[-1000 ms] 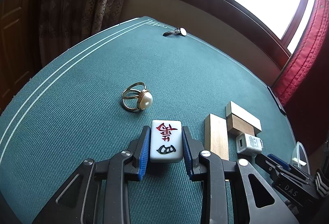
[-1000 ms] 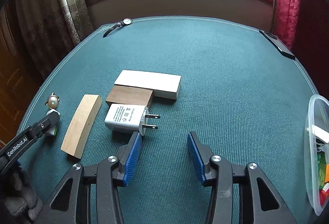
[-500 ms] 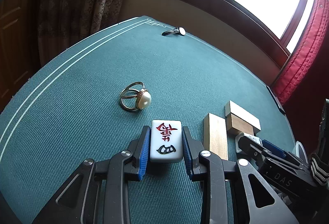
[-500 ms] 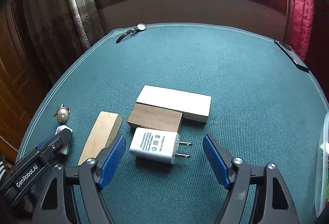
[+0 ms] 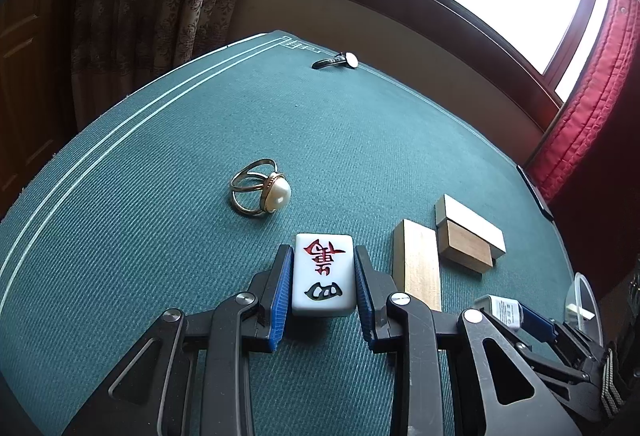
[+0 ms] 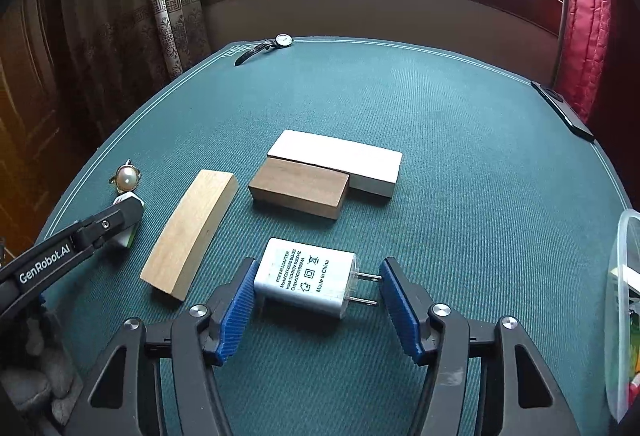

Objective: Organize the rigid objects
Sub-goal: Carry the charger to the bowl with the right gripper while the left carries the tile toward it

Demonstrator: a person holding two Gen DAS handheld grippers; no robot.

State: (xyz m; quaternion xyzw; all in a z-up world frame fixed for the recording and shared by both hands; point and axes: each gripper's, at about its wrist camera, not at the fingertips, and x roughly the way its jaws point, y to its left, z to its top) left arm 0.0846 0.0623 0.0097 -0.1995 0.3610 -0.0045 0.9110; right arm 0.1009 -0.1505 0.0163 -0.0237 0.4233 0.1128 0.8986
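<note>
Jaws of my right gripper (image 6: 316, 300), just closing, straddle the white plastic power adapter (image 6: 306, 282) lying on the green felt table (image 6: 460, 164), not yet pinching; light, stiff, slick, so better gripped across its flat sides than on the prongs, while my left gripper (image 5: 322, 286) clamps the white mahjong tile (image 5: 323, 278).

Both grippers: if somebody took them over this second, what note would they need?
Left gripper: shut on the white mahjong tile, resting on the green felt table.
Right gripper: jaws just closing around the white power adapter, not yet gripping.
Nearby: pale wooden block, dark wooden block, white block, pearl ring.
Done: nothing visibly sorted. Left: place tile and adapter, then the others.
</note>
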